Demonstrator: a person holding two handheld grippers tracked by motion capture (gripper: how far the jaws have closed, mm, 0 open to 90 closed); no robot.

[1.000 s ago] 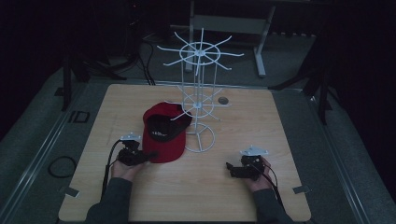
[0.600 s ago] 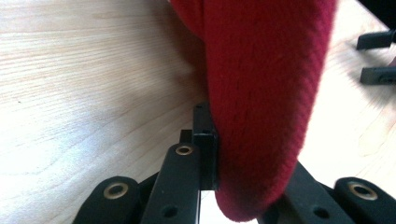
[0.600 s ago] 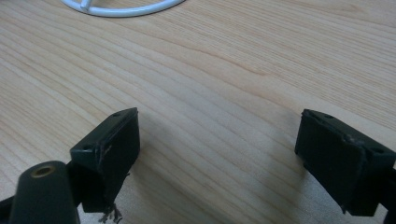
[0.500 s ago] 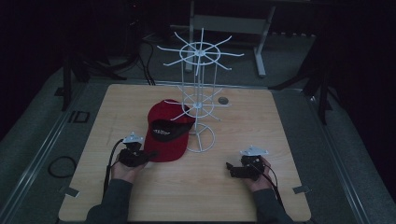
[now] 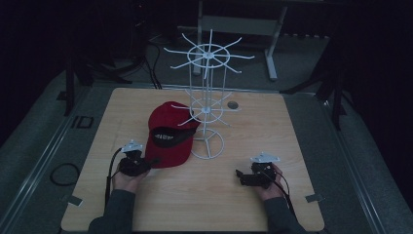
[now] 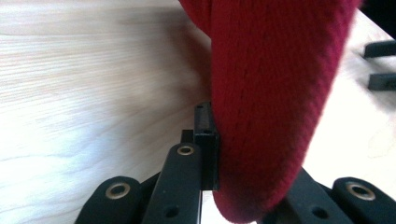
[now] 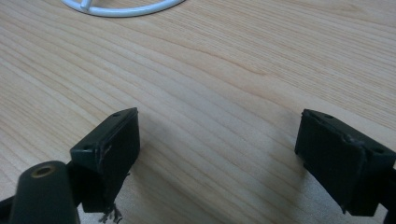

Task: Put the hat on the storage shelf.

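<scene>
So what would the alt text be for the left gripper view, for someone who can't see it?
Close-up of the left gripper with its black jaws shut on the edge of a red cap, which hangs over a pale wooden table. Another gripper's black jaw tips show at the far right.

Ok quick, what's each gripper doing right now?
Left gripper: closed on the brim of the red cap.
Right gripper: open, holding nothing, over the table.

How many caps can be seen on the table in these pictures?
1. A red cap lies on the wooden table, left of the white wire rack. The left tool is shut on its brim. No other cap shows; none hangs on the rack.
</scene>
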